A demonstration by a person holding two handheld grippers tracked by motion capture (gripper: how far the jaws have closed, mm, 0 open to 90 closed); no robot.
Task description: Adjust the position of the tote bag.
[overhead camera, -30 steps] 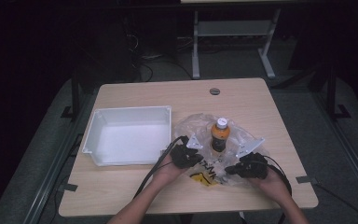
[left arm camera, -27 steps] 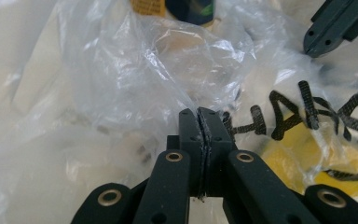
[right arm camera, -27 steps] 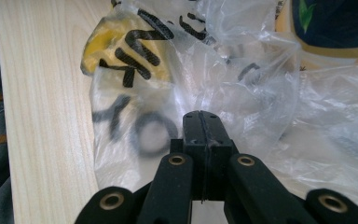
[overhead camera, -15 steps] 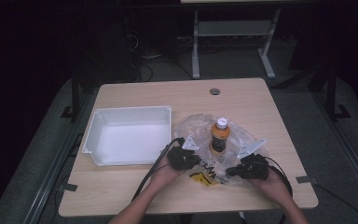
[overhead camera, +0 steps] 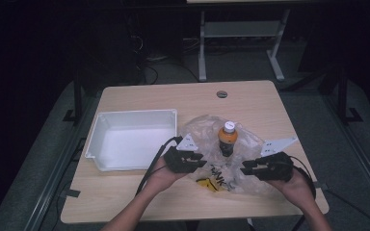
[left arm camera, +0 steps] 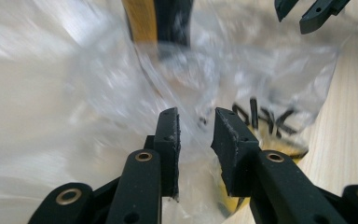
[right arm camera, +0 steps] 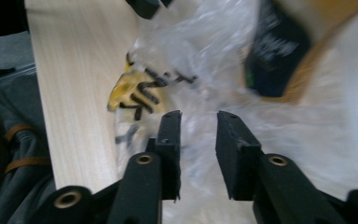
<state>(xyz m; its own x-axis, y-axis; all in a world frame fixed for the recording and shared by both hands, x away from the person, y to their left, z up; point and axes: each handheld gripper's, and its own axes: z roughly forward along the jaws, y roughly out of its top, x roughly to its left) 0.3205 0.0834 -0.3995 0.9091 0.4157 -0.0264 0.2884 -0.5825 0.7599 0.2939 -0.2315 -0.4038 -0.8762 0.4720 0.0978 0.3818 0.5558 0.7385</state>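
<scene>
A crumpled clear plastic bag point(overhead camera: 231, 163) with black and yellow print lies on the wooden table point(overhead camera: 173, 96). On it stands a bottle point(overhead camera: 227, 139) of orange drink with a white cap and a dark label. My left gripper point(overhead camera: 200, 162) hovers at the bag's left near corner and my right gripper point(overhead camera: 246, 169) at its right near corner, tips facing each other. The left gripper point(left arm camera: 196, 126) has just been opening, with a gap between its jaws and film behind them, not pinched. The right gripper point(right arm camera: 198, 128) has just been opening too, over the plastic. The bottle point(left arm camera: 158, 23) point(right arm camera: 284, 51) is blurred.
An empty white tray point(overhead camera: 96, 144) sits left of the bag, close to my left hand. A round cable hole point(overhead camera: 221, 94) marks the table's far side. Beyond the table the floor is dark, with a metal stand point(overhead camera: 241, 29).
Both hands have lifted a little and drawn slightly apart. The jaws of both grippers, shut before, now stand apart. Bag and bottle stay in place.
</scene>
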